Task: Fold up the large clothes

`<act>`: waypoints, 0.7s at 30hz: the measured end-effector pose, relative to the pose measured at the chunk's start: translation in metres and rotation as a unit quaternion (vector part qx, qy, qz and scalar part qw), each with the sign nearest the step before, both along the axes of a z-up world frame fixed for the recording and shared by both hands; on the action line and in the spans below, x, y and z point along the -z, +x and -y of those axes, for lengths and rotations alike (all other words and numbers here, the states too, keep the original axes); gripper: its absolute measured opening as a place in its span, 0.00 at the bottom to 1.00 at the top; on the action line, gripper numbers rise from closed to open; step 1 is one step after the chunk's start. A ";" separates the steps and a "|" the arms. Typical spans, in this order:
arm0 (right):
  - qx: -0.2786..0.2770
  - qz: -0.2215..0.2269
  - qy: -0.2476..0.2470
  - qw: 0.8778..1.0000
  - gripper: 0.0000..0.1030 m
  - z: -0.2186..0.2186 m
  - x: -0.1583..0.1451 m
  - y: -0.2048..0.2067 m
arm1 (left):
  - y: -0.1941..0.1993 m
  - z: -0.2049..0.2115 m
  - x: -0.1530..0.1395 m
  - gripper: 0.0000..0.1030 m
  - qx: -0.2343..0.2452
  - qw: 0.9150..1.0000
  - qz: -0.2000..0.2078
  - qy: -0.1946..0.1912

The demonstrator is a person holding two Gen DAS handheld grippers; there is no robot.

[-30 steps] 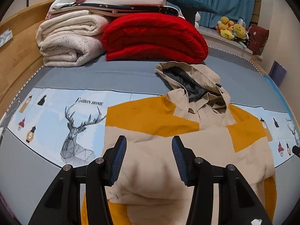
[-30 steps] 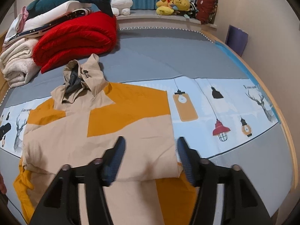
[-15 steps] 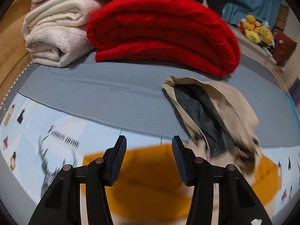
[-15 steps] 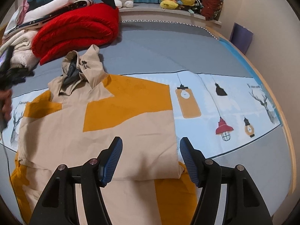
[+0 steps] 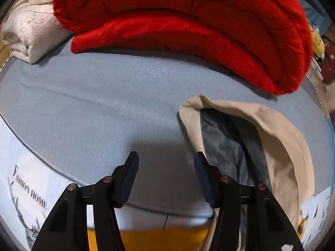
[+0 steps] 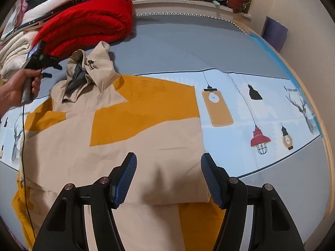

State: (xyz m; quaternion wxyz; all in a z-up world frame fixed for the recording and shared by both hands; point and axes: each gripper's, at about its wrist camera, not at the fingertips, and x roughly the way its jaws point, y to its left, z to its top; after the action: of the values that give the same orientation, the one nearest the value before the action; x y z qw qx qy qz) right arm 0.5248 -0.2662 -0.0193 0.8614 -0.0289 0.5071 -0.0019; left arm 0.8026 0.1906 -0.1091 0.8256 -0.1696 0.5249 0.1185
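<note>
Hovering my left gripper [image 5: 166, 162] beside the beige-and-orange hooded jacket's [image 6: 129, 129] hood [image 5: 251, 138], jaws just widened, seemingly grasping nothing. My right gripper [image 6: 168, 165] gapes, released, above the hem.

The jacket [image 6: 129, 138] is a hooded garment in beige with mustard-yellow panels. It lies flat on the bed, front up, partly folded: both sides are turned in over the body, giving a roughly rectangular beige block with a straight right edge. A yellow panel crosses the chest area; further yellow fabric shows at the left edge and below the lower fold. The hood [image 5: 257, 144] extends from the collar toward the head of the bed. It lies open, beige outside, with a dark grey lining exposed. Its rim rests on the grey sheet. A dark drawcord toggle [image 6: 90, 63] sits on the hood near the collar.
</note>
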 end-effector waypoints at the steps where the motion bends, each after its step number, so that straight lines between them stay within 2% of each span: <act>1: 0.000 -0.002 0.000 1.000 0.63 0.001 0.002 0.001 | 0.004 -0.001 0.002 0.50 -0.002 1.000 0.001 -0.009; 7: 0.010 -0.013 0.002 1.000 0.63 0.007 0.011 0.005 | 0.029 0.008 0.023 0.49 0.003 1.000 -0.015 -0.018; 9: 0.011 -0.016 0.004 1.000 0.63 0.007 0.013 0.007 | 0.033 0.009 0.030 0.43 0.000 0.999 -0.017 -0.029; 10: 0.011 -0.018 0.005 1.000 0.63 0.007 0.014 0.007 | 0.034 0.010 0.033 0.27 0.001 0.999 -0.018 -0.036; 11: 0.012 -0.019 0.005 1.000 0.63 0.008 0.015 0.007 | 0.036 0.010 0.036 0.05 0.005 0.999 -0.021 -0.043; 13: 0.014 -0.021 0.004 1.000 0.63 0.009 0.016 0.008 | 0.037 0.016 0.038 0.01 0.018 0.999 -0.024 -0.043; 15: 0.016 -0.022 0.007 1.000 0.63 0.010 0.016 0.009 | 0.033 0.025 0.022 0.00 0.033 0.999 -0.002 -0.024; 18: 0.016 -0.018 0.010 1.000 0.63 0.009 0.012 0.010 | 0.026 0.036 -0.012 0.00 0.056 0.998 0.036 -0.021; 21: 0.016 -0.010 0.014 1.000 0.63 0.008 0.005 0.011 | -0.006 0.068 -0.065 0.00 0.122 0.988 0.094 -0.004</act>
State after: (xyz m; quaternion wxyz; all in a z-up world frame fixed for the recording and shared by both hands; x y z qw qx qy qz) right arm 0.5360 -0.2741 -0.0245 0.8563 -0.0081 0.5164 -0.0085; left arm 0.7966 0.1223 -0.0440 0.8789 -0.1175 0.4622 -0.0016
